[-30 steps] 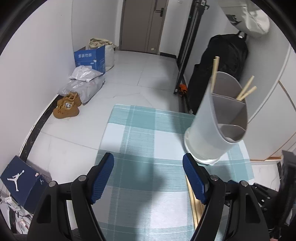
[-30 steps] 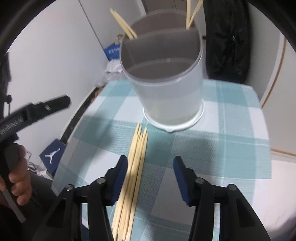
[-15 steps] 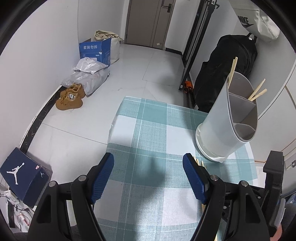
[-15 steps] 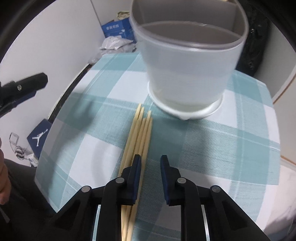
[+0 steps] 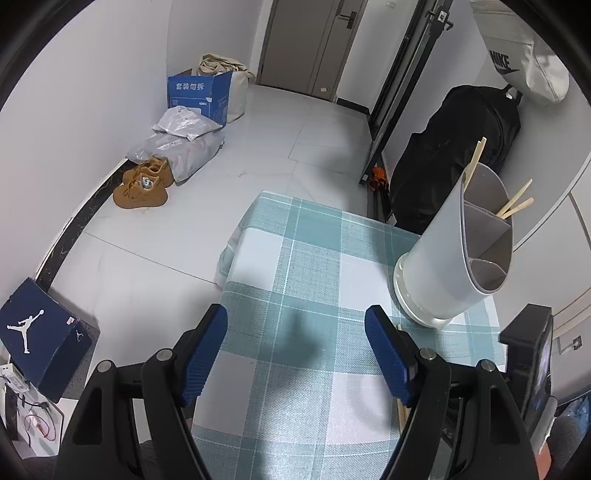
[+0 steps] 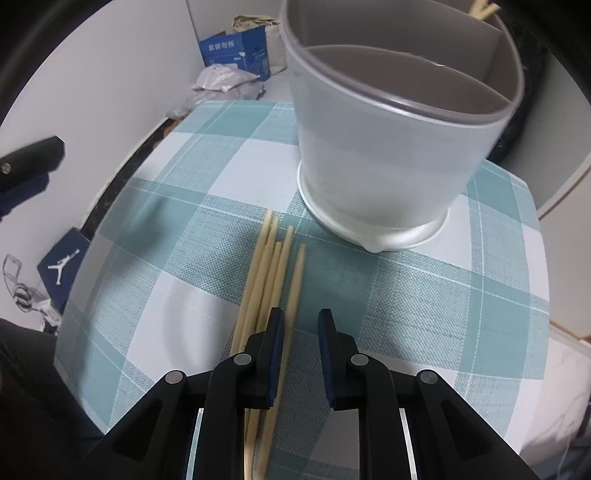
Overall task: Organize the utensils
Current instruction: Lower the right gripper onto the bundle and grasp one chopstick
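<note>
The right gripper (image 6: 300, 325), black with blue pads, points steeply down over the bundle of pale wooden chopsticks (image 6: 271, 280) lying on the teal-and-white checked tablecloth (image 6: 424, 295). Its jaws are narrow and closing. The rightmost chopstick (image 6: 297, 280) of the bundle runs into the gap beside the left pad, while the other sticks pass under and to the left of that pad; the pads do not clearly press on any stick. The chopstick tips point away toward the far side, stopping just short of the tall translucent white plastic utensil holder (image 6: 388, 166), which stands upright on the cloth and is split inside by grey dividers into compartments. A few chopstick ends (image 6: 484, 7) stick up from a far compartment.

The left gripper (image 5: 295, 332) hovers to the left above the cloth with its jaws wide apart and nothing between them. In its view the holder stands to the right, with chopsticks leaning out of two far compartments. Beyond the table on the white tiled floor (image 5: 258, 147) lie tan boots (image 5: 144, 184), grey parcel bags (image 5: 181, 144), a blue cardboard box (image 5: 199, 96) and, nearer left, a dark blue shoebox (image 5: 40, 332).
</note>
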A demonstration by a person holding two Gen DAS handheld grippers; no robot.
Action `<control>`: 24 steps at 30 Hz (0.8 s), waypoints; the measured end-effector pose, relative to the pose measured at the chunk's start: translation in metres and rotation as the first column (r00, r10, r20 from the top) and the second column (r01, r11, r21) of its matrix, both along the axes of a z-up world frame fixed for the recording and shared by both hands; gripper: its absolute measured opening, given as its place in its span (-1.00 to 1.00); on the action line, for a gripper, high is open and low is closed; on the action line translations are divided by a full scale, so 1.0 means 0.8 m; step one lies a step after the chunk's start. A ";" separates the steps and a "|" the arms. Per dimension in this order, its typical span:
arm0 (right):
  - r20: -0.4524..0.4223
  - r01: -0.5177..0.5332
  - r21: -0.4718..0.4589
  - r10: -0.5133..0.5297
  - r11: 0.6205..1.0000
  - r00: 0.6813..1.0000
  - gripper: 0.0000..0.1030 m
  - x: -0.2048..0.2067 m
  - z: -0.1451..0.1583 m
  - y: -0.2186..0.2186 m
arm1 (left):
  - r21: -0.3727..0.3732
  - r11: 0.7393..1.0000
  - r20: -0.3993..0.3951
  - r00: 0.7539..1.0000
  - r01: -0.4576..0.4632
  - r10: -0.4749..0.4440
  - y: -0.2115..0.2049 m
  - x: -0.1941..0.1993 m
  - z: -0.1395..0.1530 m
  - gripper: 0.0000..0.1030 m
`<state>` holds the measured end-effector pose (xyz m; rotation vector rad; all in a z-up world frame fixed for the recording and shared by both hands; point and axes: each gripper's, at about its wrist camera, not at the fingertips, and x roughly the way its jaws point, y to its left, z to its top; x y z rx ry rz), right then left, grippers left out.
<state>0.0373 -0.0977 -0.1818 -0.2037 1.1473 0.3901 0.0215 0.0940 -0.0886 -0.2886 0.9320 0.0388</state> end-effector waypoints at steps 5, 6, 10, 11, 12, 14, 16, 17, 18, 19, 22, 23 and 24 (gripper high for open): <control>0.021 -0.010 -0.036 0.010 0.999 1.000 -0.66 0.011 -0.001 0.014 | -0.011 1.000 -0.004 1.000 -0.013 0.013 0.010 -0.001 0.000 0.42; 0.023 -0.010 -0.039 0.010 0.999 1.000 -0.66 0.014 -0.002 0.016 | -0.017 1.000 -0.011 1.000 -0.017 0.017 0.012 -0.001 -0.001 0.42; 0.031 -0.009 -0.039 0.010 0.999 0.999 -0.66 0.025 -0.001 0.025 | -0.018 0.999 -0.037 0.999 -0.029 0.029 0.021 0.004 -0.006 0.42; 0.034 -0.011 -0.034 0.012 0.999 0.999 -0.66 0.026 -0.001 0.027 | -0.006 1.000 -0.042 0.999 -0.029 0.029 0.023 0.005 -0.006 0.42; 0.037 -0.011 -0.027 0.012 1.000 0.999 -0.67 0.027 -0.001 0.028 | 0.019 0.999 -0.048 0.998 -0.041 0.042 0.028 0.007 -0.006 0.42; 0.042 -0.002 -0.006 0.002 1.000 0.999 -0.92 0.029 -0.001 0.028 | 0.014 0.998 -0.050 0.997 -0.056 0.057 0.037 0.008 -0.007 0.42; 0.037 -0.002 0.024 0.001 1.000 0.999 -0.92 0.030 0.000 0.026 | -0.013 0.998 -0.066 0.996 -0.061 0.060 0.042 0.008 -0.013 0.42; 0.039 0.002 0.039 -0.003 0.999 0.999 -0.92 0.029 0.001 0.024 | -0.030 0.998 -0.080 0.995 -0.060 0.057 0.042 0.008 -0.017 0.42; 0.045 0.003 0.058 -0.006 0.998 0.999 -0.92 0.027 0.003 0.022 | -0.048 0.997 -0.104 0.993 -0.052 0.047 0.040 0.009 -0.024 0.42; 0.051 0.003 0.084 -0.007 0.996 0.999 -0.92 0.027 0.006 0.021 | -0.057 0.997 -0.116 0.993 -0.045 0.038 0.037 0.011 -0.026 0.42; 0.088 0.009 0.154 -0.023 0.988 0.996 -0.92 0.013 0.026 0.011 | -0.088 0.996 -0.151 0.988 0.009 -0.022 0.015 0.014 -0.037 0.42; 0.095 0.011 0.189 -0.029 0.982 0.995 -0.92 0.008 0.035 0.003 | -0.092 0.995 -0.156 0.987 0.030 -0.044 0.008 0.015 -0.040 0.42; 0.101 0.014 0.214 -0.037 0.977 0.994 -0.92 0.004 0.042 -0.003 | -0.092 0.995 -0.162 0.985 0.048 -0.063 -0.001 0.015 -0.041 0.42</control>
